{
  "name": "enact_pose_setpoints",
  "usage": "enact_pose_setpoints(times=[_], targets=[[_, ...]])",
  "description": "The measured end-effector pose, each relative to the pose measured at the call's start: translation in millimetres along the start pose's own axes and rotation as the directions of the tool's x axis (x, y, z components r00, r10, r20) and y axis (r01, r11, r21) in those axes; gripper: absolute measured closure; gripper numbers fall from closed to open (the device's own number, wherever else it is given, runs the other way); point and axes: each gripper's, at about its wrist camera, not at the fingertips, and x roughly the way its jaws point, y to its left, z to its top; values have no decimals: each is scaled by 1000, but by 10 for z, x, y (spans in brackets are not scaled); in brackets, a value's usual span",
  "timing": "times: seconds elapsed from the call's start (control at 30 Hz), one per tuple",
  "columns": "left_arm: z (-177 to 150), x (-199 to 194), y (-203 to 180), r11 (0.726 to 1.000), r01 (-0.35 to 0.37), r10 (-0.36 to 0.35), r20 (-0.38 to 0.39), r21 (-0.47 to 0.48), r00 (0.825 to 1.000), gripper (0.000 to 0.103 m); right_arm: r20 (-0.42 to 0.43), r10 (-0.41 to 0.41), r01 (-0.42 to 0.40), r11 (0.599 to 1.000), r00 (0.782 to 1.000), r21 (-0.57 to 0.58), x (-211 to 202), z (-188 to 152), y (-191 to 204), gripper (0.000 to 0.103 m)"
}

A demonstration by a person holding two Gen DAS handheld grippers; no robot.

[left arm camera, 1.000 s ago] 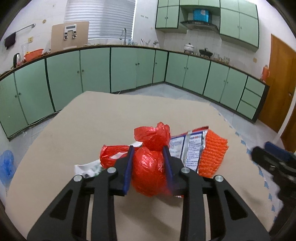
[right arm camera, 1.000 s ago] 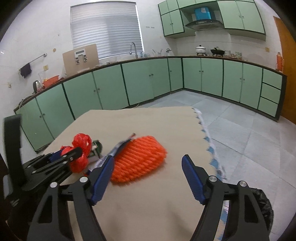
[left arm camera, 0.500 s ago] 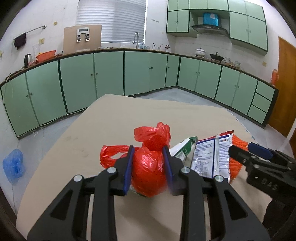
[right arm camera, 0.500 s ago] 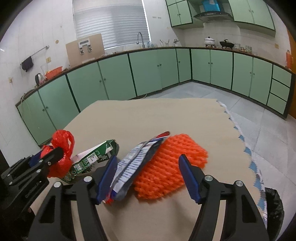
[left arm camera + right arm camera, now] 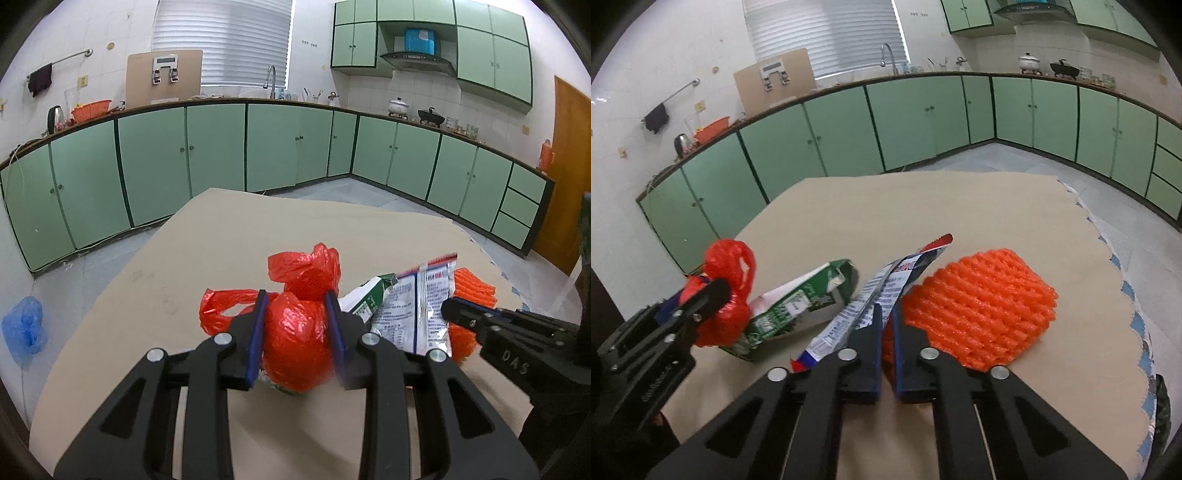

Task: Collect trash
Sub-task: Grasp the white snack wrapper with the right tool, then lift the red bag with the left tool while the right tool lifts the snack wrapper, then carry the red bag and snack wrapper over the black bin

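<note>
A knotted red plastic bag (image 5: 295, 343) sits between the blue pads of my left gripper (image 5: 295, 295), which is shut on it just above the tan table (image 5: 229, 236). In the right wrist view the red bag (image 5: 729, 288) and left gripper (image 5: 713, 291) are at the left. Beside them lie a green and white carton (image 5: 798, 306), a printed snack wrapper (image 5: 886, 280) and an orange foam net (image 5: 979, 306). My right gripper (image 5: 886, 308) is shut on the net's near edge. The wrapper's edge touches its fingertips; I cannot tell whether it is pinched too.
The table's right edge (image 5: 1123, 266) has a scalloped blue and white cloth border. A black trash bag (image 5: 1161, 406) hangs below the table's right corner. A blue bag (image 5: 24, 328) lies on the floor at left. Green cabinets ring the room.
My right gripper moved in over the wrapper and orange net, and its wide jaws closed there. The left gripper kept its hold on the red bag.
</note>
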Motion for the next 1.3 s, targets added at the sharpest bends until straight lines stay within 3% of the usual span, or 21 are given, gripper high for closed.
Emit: enact_pose_setpoints(times=[0.63,1.3], targets=[[125,-404,-372,997,68,-72,77,44,994,74,147,15,-17,1000,989,9,-836,214,-65,103],[136,-608,-1303,962,234,-248,95,142,964,74,243,-122,104,991,962,86,-1654,39,-659,103]])
